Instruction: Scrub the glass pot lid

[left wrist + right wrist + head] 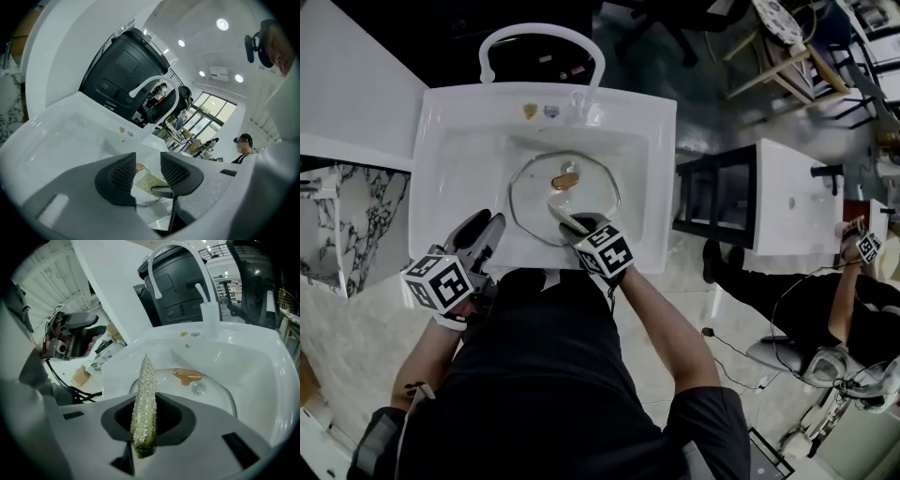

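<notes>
A round glass pot lid (565,197) with a brown handle (565,179) lies in the white sink basin (459,164); the right gripper view shows the lid (211,390) and its handle (187,376) ahead. My right gripper (574,225) is shut on a silvery-green scrub sponge (144,404), held edge-up over the lid's near rim. The sponge (565,219) touches the lid's front edge. My left gripper (485,234) is open at the basin's front left, nothing between its fingers (123,173); the sponge (149,180) and lid show past them.
A white arched faucet (542,42) rises at the back of the sink. A second white sink unit (792,197) stands to the right, with a seated person (825,300) beside it. Marble panelling (347,216) lies left of the sink.
</notes>
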